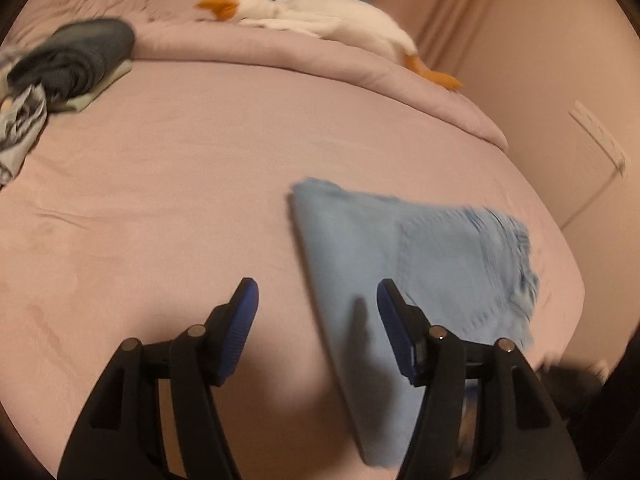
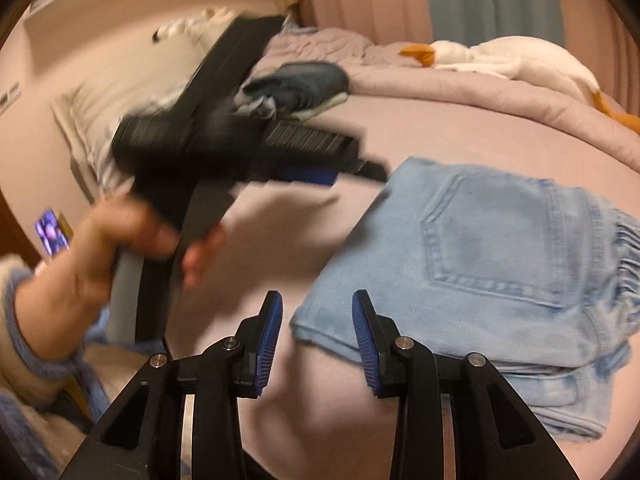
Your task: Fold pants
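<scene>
Light blue jeans (image 1: 400, 260) lie folded into a compact stack on the pink bed sheet (image 1: 160, 200), a back pocket facing up. My left gripper (image 1: 316, 292) hovers over the stack's left edge, open, with nothing between its blue pads. In the right wrist view the same jeans (image 2: 480, 260) fill the right half. My right gripper (image 2: 317, 300) is open above their near left corner and its pads touch nothing. A hand (image 2: 132, 240) holds the blurred black body of the left tool (image 2: 192, 144) to the left of the jeans.
A dark folded clothes pile (image 1: 76, 56) sits at the far left of the bed. A white plush goose (image 1: 320, 12) lies on the rumpled pink duvet (image 1: 280, 52) at the back. The bed edge drops off just right of the jeans. A lit screen (image 2: 52, 232) glows at left.
</scene>
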`<act>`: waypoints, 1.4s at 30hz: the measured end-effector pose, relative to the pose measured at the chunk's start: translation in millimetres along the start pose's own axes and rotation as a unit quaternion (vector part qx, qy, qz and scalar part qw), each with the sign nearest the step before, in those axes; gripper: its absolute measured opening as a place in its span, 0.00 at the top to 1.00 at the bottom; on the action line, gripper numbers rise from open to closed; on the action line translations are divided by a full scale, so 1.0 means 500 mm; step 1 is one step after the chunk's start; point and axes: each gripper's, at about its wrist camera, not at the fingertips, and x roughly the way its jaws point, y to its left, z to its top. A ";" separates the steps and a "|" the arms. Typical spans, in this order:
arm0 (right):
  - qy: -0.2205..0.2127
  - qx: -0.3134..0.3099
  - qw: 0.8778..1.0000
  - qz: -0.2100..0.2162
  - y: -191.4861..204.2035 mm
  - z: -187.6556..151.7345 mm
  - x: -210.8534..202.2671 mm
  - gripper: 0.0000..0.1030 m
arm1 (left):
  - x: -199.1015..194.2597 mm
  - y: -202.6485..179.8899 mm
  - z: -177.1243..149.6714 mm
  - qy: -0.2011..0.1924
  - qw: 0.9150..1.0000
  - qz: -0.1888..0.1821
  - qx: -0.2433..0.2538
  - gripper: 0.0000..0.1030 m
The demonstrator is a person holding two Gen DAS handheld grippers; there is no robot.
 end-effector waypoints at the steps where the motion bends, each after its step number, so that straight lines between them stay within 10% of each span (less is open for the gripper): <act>1: -0.009 0.002 1.000 -0.013 -0.007 0.004 -0.013 0.65 | -0.003 -0.014 -0.010 0.001 1.000 -0.002 0.011 0.41; 12: -0.016 0.068 0.986 -0.150 -0.153 -0.009 -0.093 0.65 | 0.011 -0.089 -0.105 0.045 0.994 0.025 0.094 0.41; 42: 0.011 0.115 0.983 -0.144 -0.164 -0.062 -0.110 0.64 | -0.028 -0.078 -0.135 0.043 0.996 0.042 0.068 0.39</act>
